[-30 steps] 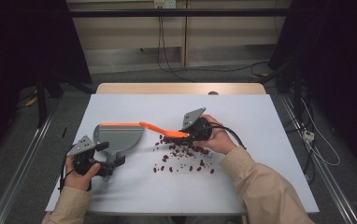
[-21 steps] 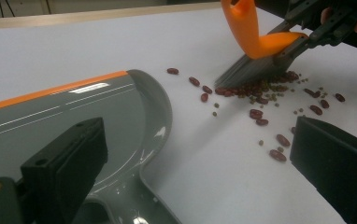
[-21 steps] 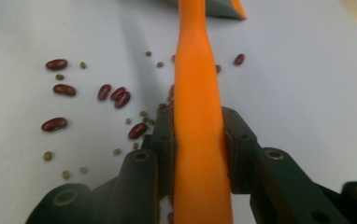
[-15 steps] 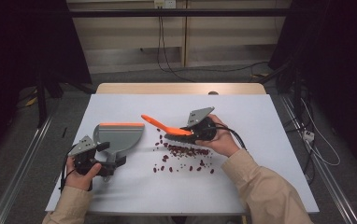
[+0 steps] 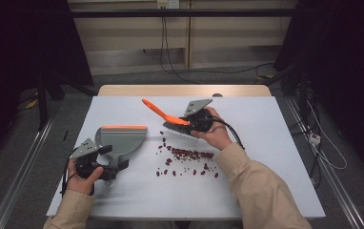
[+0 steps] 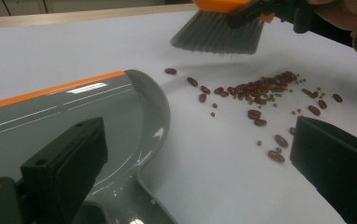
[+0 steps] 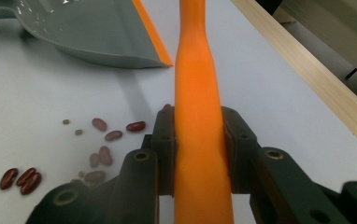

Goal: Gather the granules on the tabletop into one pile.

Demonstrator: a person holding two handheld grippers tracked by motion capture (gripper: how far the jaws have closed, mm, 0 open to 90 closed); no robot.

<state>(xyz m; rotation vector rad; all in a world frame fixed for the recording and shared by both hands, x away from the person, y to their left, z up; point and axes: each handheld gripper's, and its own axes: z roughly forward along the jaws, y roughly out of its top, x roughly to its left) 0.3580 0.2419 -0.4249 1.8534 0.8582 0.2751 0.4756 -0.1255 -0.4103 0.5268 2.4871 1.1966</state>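
The beans lie scattered mid-table, with bare table well clear to their right and along the near edge. On their left, the dustpan blocks passage, leaving a narrow bare strip between its lip and the nearest beans. The brush hangs above the beans' far side, barring approach from there. The table's far left corner stands open.
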